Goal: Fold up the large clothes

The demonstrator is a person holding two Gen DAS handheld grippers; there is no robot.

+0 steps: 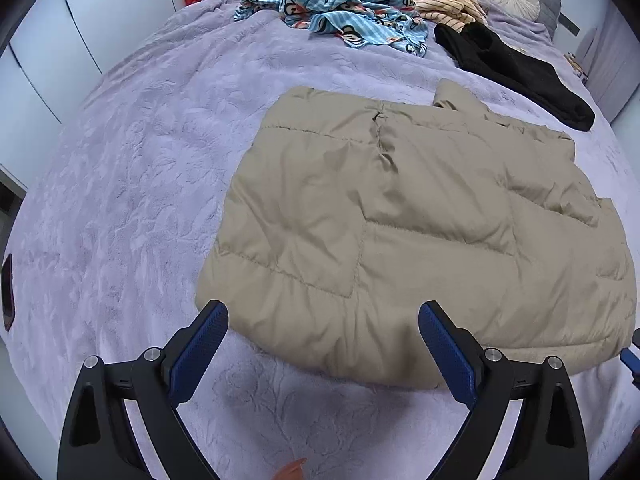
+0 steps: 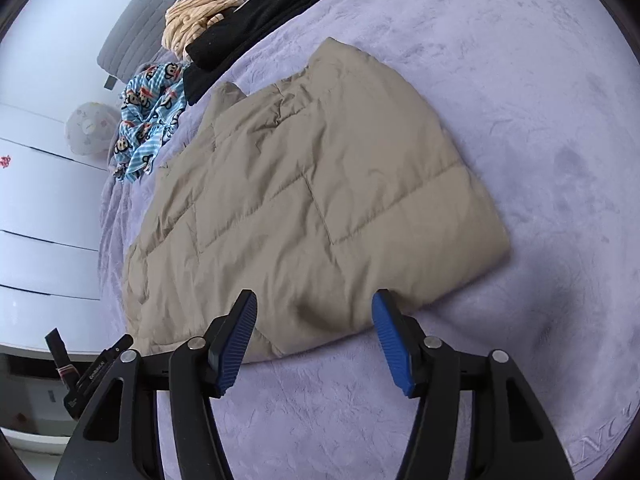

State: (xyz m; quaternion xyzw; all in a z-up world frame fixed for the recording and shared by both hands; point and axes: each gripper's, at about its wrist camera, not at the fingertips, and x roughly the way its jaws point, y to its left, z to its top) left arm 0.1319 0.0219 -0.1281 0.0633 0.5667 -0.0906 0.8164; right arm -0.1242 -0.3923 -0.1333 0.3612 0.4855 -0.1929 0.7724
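Two hand-held grippers, black frames with blue finger pads

The left gripper [image 1: 323,312] and the right gripper [image 2: 315,300] each have matte black, curved arms with triangular cut-outs and round silver screws at the joints. The pads [image 1: 200,354] are dark blue with fine ribs. At the bottom centre of the left view, a small piece of skin [image 1: 292,470] shows.

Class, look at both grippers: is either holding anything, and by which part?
Nothing is held. Left gripper and right gripper are open, poised at the beige jacket hem.
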